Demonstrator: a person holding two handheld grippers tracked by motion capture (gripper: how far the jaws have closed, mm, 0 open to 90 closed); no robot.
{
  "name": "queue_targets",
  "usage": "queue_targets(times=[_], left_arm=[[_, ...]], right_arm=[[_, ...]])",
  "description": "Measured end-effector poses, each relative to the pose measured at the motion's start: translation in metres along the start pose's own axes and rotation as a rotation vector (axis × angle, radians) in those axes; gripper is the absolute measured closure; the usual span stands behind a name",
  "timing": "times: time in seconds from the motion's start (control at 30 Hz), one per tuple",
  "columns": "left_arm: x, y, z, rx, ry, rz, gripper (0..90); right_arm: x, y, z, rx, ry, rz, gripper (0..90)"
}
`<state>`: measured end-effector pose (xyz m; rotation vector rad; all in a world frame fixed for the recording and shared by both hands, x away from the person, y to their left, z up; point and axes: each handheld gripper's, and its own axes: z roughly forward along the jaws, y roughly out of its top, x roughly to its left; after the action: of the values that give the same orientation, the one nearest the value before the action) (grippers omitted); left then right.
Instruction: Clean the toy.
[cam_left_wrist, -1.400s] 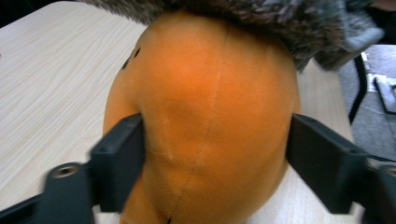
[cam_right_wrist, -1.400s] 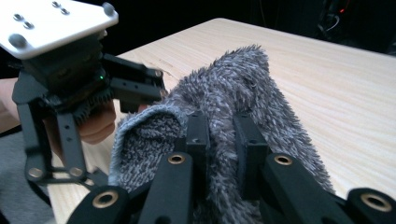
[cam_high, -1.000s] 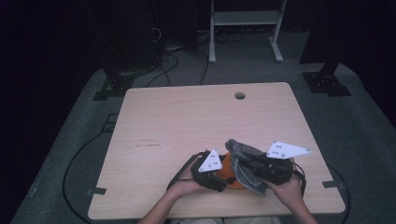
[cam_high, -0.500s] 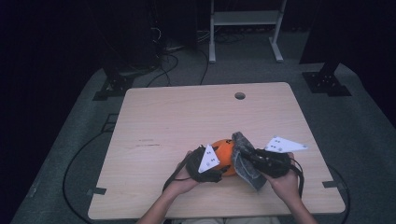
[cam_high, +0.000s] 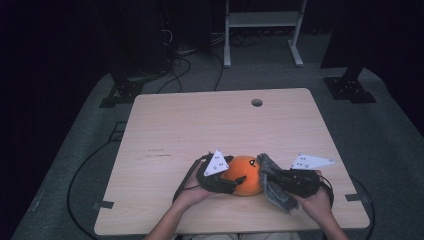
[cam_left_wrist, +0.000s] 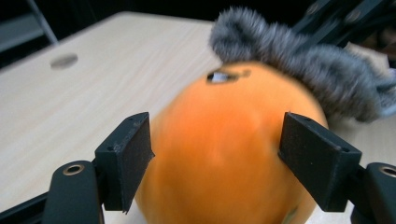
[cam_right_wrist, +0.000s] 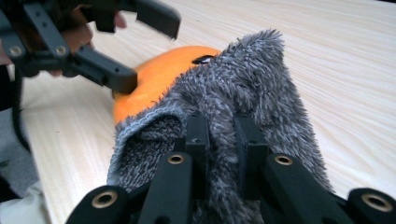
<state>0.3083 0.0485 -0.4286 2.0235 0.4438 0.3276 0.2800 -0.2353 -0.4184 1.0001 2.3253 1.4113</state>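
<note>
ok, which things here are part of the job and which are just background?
In the job:
- orange ball, between left gripper jaws
- grey fluffy cloth, clamped in right gripper, laid against ball

Just background:
- table
- white shelf frame
- floor cables

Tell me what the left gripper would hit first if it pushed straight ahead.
The orange ball: it already sits between the open jaws of the left gripper, seemingly touching or nearly so. Behind it lies the grey fuzzy cloth.
</note>
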Motion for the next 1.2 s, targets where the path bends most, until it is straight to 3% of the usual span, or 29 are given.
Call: queue_targets(times=[0.1,0.2,0.27,0.37,0.6,0.77,0.87,1.03,1.1,1.2], left_arm=[[-0.009,-0.002,0.006,0.021,-0.037,0.031,28.0],[-0.020,0.001,0.010,0.039,-0.062,0.081,28.8],[-0.026,0.002,0.012,0.060,-0.064,0.111,28.0],[-0.023,0.000,0.008,0.077,-0.096,0.100,28.1],[-0.024,0.000,0.008,0.088,-0.110,0.110,28.8],[-0.025,0.000,0.003,0.091,-0.127,0.113,26.9],[-0.026,0.005,0.000,0.083,-0.121,0.160,21.6],[-0.017,0.022,0.000,0.026,-0.109,0.161,14.7],[-0.013,0.026,0.006,0.049,-0.092,0.156,12.7],[-0.008,0.027,0.020,0.112,-0.130,0.150,9.9]], right_arm=[[0.000,0.003,-0.004,-0.015,-0.043,0.004,77.6],[0.007,0.013,-0.002,-0.045,-0.023,-0.007,77.6],[0.016,0.019,0.005,-0.030,-0.007,-0.043,77.5],[0.021,0.020,0.013,-0.010,-0.012,-0.078,77.5],[-0.005,0.002,0.000,0.031,-0.064,-0.011,77.4],[-0.016,-0.012,-0.009,0.063,-0.063,0.018,77.3],[-0.022,-0.016,-0.012,0.056,-0.035,0.036,77.3],[-0.015,-0.012,-0.009,0.039,0.010,0.005,77.3],[-0.012,-0.010,-0.006,0.041,0.015,-0.006,77.3],[-0.014,-0.012,-0.006,0.042,0.024,-0.008,77.2]])
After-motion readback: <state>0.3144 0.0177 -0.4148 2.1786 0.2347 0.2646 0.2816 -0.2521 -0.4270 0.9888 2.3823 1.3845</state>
